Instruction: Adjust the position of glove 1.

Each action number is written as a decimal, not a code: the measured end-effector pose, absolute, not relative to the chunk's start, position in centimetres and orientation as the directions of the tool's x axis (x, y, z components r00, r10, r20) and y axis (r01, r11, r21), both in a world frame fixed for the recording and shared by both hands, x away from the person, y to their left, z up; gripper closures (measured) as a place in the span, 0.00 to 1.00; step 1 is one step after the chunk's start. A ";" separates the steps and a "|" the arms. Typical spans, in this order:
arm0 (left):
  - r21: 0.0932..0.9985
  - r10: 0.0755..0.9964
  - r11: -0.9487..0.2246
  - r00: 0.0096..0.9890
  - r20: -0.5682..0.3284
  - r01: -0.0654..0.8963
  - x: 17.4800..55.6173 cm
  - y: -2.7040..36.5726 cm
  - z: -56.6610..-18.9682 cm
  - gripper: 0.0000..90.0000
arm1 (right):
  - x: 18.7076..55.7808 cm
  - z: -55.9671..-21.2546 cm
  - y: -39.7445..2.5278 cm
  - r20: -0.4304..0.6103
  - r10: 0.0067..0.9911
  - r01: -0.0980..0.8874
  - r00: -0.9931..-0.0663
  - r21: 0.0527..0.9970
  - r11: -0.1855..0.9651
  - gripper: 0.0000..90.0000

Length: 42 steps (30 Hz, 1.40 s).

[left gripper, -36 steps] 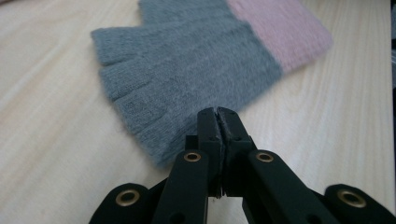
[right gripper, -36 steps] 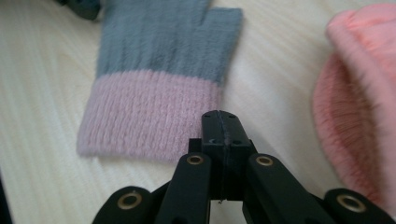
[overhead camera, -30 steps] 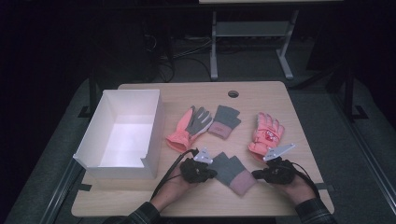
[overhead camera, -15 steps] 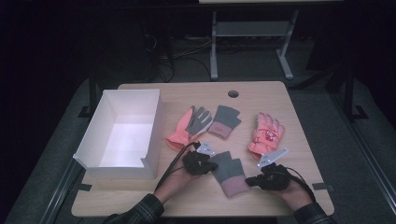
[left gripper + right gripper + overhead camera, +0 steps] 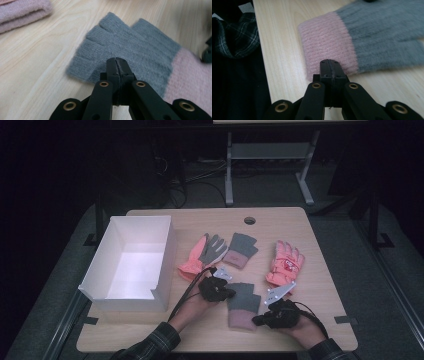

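At the table's near edge, both grippers' jaws pinch the grey-pink glove (image 5: 243,303) at opposite edges.

The right gripper (image 5: 331,65) has its 2 black fingers (image 5: 325,72) pressed together at the near edge of the pink cuff (image 5: 328,41) of a grey glove (image 5: 384,32) lying flat on the wooden counter (image 5: 279,50). A plaid sleeve (image 5: 235,32) shows at the left.

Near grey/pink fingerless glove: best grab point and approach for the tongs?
Take the grey-and-pink glove by its pink cuff: the ribbed band is thick and its open edge faces the person. Come in low from the near table edge with the right tongs, currently closed just short of it. The glove lies flat, so the grey finger end offers less to pinch.
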<state>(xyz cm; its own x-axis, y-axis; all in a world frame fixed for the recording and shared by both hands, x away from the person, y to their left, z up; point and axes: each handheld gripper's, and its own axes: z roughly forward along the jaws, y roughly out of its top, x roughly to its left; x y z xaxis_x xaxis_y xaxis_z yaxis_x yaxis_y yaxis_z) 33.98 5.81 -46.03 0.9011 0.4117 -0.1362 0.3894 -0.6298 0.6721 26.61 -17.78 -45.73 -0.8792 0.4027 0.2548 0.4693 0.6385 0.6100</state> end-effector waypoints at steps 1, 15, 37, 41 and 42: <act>0.677 0.416 -0.620 0.898 -0.143 0.395 34.0 5.6 -46.1 0.99 | 26.6 -45.8 -17.6 0.252 0.394 0.461 -0.884 0.613 0.642 1.00; 0.673 0.376 -0.643 0.916 -0.139 0.366 34.0 3.4 -46.1 0.99 | 26.4 -46.1 -14.0 0.246 0.297 0.385 -0.923 0.628 0.676 1.00; 0.703 0.359 -0.613 0.920 -0.159 0.361 33.8 4.2 -45.2 0.94 | 26.4 -44.7 -15.2 0.208 0.353 0.393 -0.912 0.686 0.612 0.90; 0.706 0.365 -0.608 0.918 -0.157 0.363 33.7 4.8 -44.8 0.79 | 26.3 -44.4 -17.1 0.184 0.426 0.423 -0.886 0.696 0.580 0.75; 0.706 0.365 -0.608 0.918 -0.157 0.363 33.7 4.8 -44.8 0.74 | 26.3 -44.4 -17.1 0.184 0.426 0.423 -0.886 0.696 0.580 0.75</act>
